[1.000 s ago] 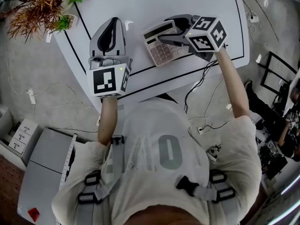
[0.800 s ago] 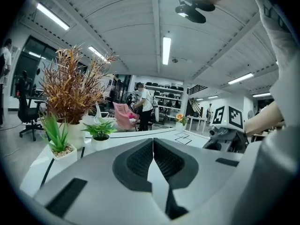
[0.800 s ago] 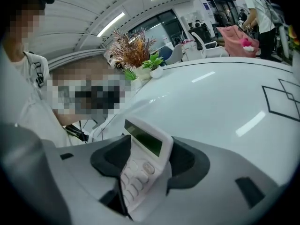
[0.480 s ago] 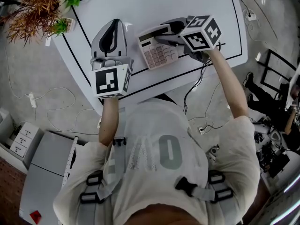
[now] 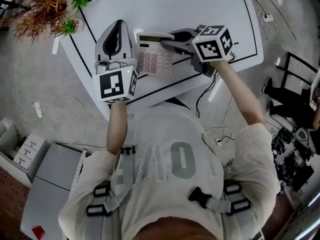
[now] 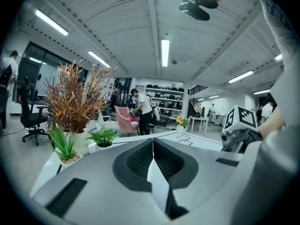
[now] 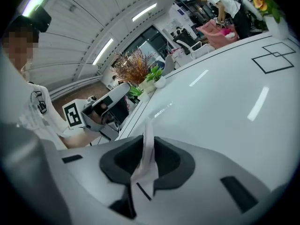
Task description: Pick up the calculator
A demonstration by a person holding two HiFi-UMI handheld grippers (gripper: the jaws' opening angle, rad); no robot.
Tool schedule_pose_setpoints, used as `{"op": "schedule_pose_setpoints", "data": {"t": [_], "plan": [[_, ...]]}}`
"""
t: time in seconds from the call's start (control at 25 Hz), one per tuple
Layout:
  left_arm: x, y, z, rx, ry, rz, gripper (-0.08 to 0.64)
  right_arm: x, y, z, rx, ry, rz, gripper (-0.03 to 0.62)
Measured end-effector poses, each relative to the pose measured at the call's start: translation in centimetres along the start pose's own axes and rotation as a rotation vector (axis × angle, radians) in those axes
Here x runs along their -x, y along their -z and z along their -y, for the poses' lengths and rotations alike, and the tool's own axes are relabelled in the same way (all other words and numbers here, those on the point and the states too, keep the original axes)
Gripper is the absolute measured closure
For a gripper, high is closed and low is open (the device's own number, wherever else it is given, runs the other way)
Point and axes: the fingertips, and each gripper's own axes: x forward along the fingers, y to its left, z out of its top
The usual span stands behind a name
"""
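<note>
A beige calculator (image 5: 152, 59) with pale keys hangs just above the white table (image 5: 165, 4), next to my left gripper. My right gripper (image 5: 164, 40) reaches in from the right, and its jaws are closing on the calculator's far right edge. The right gripper view shows the calculator (image 7: 146, 161) edge-on as a thin strip pinched between the dark pads of my right gripper (image 7: 149, 142). My left gripper (image 5: 119, 25) rests near the table's left corner, shut and holding nothing. In the left gripper view its jaws (image 6: 152, 142) meet in a line.
Potted plants (image 5: 45, 9) stand at the table's far left corner. Black lines are taped on the tabletop. The table's front edge runs just below both grippers. Cables (image 5: 210, 89) trail on the floor, and a grey cabinet (image 5: 50, 179) stands at lower left.
The right gripper's jaws have closed on the calculator. It has carried the calculator left, up to the left gripper, and rolled. The left gripper has stayed put.
</note>
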Motion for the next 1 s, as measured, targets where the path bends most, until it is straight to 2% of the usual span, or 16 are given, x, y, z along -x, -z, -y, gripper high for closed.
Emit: {"op": "schedule_pose_setpoints", "data": {"t": [0.44,0.64,0.76,1.0], "plan": [[2.7,-2.3,2.2,-0.043,0.015,0.059,0.538,0.6,0.6,-1.2,-0.057,0.088,0.122,0.515],[3.8,-3.2,2.8,-0.087,0.024,0.091,0.538,1.3,0.0,-1.7,-0.036,0.144,0.171,0.517],[4.8,-3.8,3.0,-0.068,0.018,0.106,0.538,2.5,-0.7,-1.9,-0.015,0.215,0.215,0.515],[6.7,-6.1,4.4,-0.106,0.007,0.147,0.539,6.8,-2.7,-3.0,0.088,0.421,0.341,0.517]]}}
